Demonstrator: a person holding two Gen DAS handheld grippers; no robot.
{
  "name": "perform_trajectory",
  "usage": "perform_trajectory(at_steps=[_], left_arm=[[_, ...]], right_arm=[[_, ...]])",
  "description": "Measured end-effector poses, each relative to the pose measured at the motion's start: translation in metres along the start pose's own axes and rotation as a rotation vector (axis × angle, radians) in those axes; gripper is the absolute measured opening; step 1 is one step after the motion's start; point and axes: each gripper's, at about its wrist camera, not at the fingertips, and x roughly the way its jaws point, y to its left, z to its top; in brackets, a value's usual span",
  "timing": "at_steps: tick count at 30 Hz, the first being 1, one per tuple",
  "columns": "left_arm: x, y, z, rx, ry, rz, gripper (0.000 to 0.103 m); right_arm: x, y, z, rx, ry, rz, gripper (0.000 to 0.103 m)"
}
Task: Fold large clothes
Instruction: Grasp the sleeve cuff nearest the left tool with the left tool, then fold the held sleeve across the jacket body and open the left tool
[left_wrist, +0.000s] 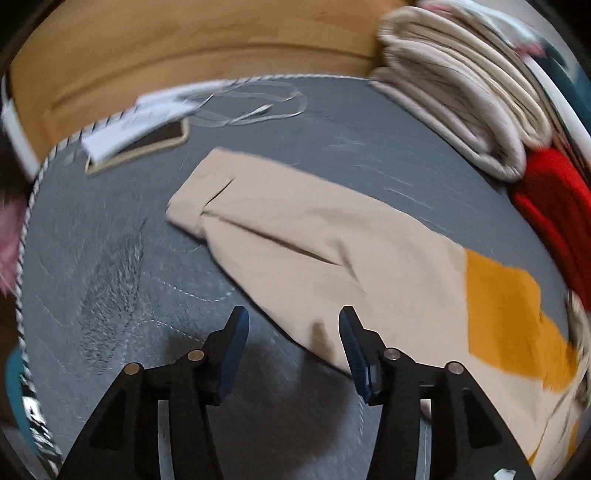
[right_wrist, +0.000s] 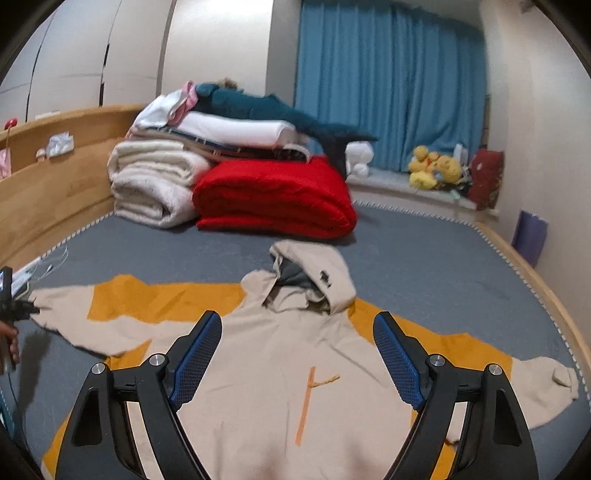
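Grey mattress (right_wrist: 424, 258) filled both views. Beige hooded jacket (right_wrist: 288, 354) lay flat across the lower centre of the right wrist view, sleeves spread out to both sides, mustard-orange panels at the shoulders, hood up top (grey lining showing). One sleeve (left_wrist: 295, 236) ran diagonally through the left wrist view. Right gripper (right_wrist: 297, 358) was wide open, empty, above the chest. Left gripper (left_wrist: 293, 350) was partly open, nothing held, by the sleeve edge.
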Motion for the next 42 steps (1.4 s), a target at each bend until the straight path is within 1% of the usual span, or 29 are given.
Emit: perform_trajectory(at_steps=[1, 4, 7, 9, 11, 12, 13, 14, 15, 16, 17, 18, 19, 20, 21, 23, 25, 27, 28, 29, 30, 32, 34, 35, 37, 39, 41, 42], left_arm=[[0.007, 0.008, 0.003, -0.040, 0.009, -0.009, 0.048], [0.022, 0.025, 0.010, -0.116, 0.029, -0.015, 0.048], [0.035, 0.038, 0.010, -0.180, 0.044, 0.007, 0.048], [0.039, 0.042, 0.009, -0.213, 0.039, -0.013, 0.048], [0.040, 0.045, 0.013, -0.219, 0.024, -0.024, 0.048], [0.040, 0.045, 0.015, -0.219, 0.022, -0.037, 0.045], [0.041, 0.045, 0.017, -0.221, 0.021, -0.052, 0.035], [0.042, 0.043, 0.018, -0.220, 0.025, -0.067, 0.023], [0.042, 0.041, 0.018, -0.211, 0.034, -0.074, 0.004], [0.038, 0.037, 0.019, -0.200, 0.025, -0.062, 0.004], [0.030, 0.032, 0.020, -0.182, -0.001, -0.054, 0.003], [0.018, 0.023, 0.023, -0.157, -0.033, -0.054, 0.002], [0.006, 0.013, 0.024, -0.134, -0.059, -0.061, 0.001], [-0.006, 0.002, 0.026, -0.111, -0.081, -0.075, 0.001], [-0.023, -0.013, 0.027, -0.081, -0.109, -0.099, 0.001], [-0.057, -0.040, 0.026, -0.038, -0.157, -0.149, 0.000], [-0.104, -0.068, 0.020, -0.018, -0.197, -0.240, 0.000], [-0.150, -0.101, 0.010, 0.030, -0.228, -0.312, 0.000], [-0.178, -0.126, -0.002, 0.090, -0.241, -0.351, 0.000], [-0.196, -0.143, -0.014, 0.134, -0.243, -0.381, 0.000], [-0.214, -0.163, -0.030, 0.182, -0.240, -0.418, 0.000], [-0.236, -0.200, -0.060, 0.278, -0.235, -0.472, 0.000], [-0.248, -0.235, -0.099, 0.371, -0.221, -0.546, 0.000], [-0.247, -0.254, -0.120, 0.413, -0.191, -0.597, 0.000], [-0.239, -0.285, -0.155, 0.484, -0.123, -0.671, 0.000], [-0.223, -0.316, -0.196, 0.553, -0.031, -0.700, 0.000], [-0.199, -0.343, -0.241, 0.660, 0.106, -0.715, 0.001], [-0.184, -0.356, -0.263, 0.719, 0.187, -0.687, 0.003]], right_arm=[[0.006, -0.001, -0.001, -0.002, 0.014, 0.005, 0.084], [0.022, -0.003, -0.007, -0.018, 0.055, -0.001, 0.084], [0.031, -0.001, -0.009, -0.026, 0.079, -0.002, 0.084], [0.036, 0.000, -0.010, -0.024, 0.097, 0.002, 0.084], [0.040, 0.002, -0.011, -0.018, 0.115, 0.005, 0.084], [0.042, 0.003, -0.012, -0.017, 0.124, 0.005, 0.084], [0.045, 0.002, -0.015, -0.016, 0.137, 0.006, 0.084], [0.047, 0.002, -0.016, -0.013, 0.148, 0.007, 0.084], [0.049, 0.002, -0.016, -0.008, 0.159, 0.007, 0.083], [0.051, -0.001, -0.019, 0.006, 0.180, 0.007, 0.078], [0.053, -0.003, -0.020, 0.017, 0.198, 0.010, 0.062], [0.056, -0.007, -0.022, 0.030, 0.218, 0.006, 0.042], [0.057, -0.011, -0.023, 0.048, 0.237, -0.001, 0.033], [0.059, -0.015, -0.024, 0.065, 0.250, -0.002, 0.020], [0.059, -0.021, -0.025, 0.097, 0.268, 0.002, 0.019], [0.055, -0.030, -0.024, 0.134, 0.273, 0.005, 0.019], [0.049, -0.033, -0.021, 0.134, 0.273, 0.011, 0.019], [0.044, -0.033, -0.017, 0.137, 0.268, 0.028, 0.022], [0.038, -0.036, -0.015, 0.148, 0.256, 0.029, 0.025], [0.034, -0.037, -0.014, 0.157, 0.249, 0.031, 0.037], [0.030, -0.040, -0.013, 0.170, 0.243, 0.032, 0.054], [0.020, -0.045, -0.010, 0.199, 0.228, 0.034, 0.065], [0.012, -0.048, -0.009, 0.213, 0.223, 0.052, 0.066], [0.006, -0.049, -0.008, 0.217, 0.220, 0.060, 0.066], [-0.003, -0.049, -0.008, 0.199, 0.211, 0.053, 0.066], [-0.009, -0.049, -0.009, 0.178, 0.213, 0.039, 0.065], [-0.013, -0.051, -0.014, 0.180, 0.220, 0.045, 0.064], [-0.014, -0.052, -0.016, 0.184, 0.222, 0.050, 0.057]])
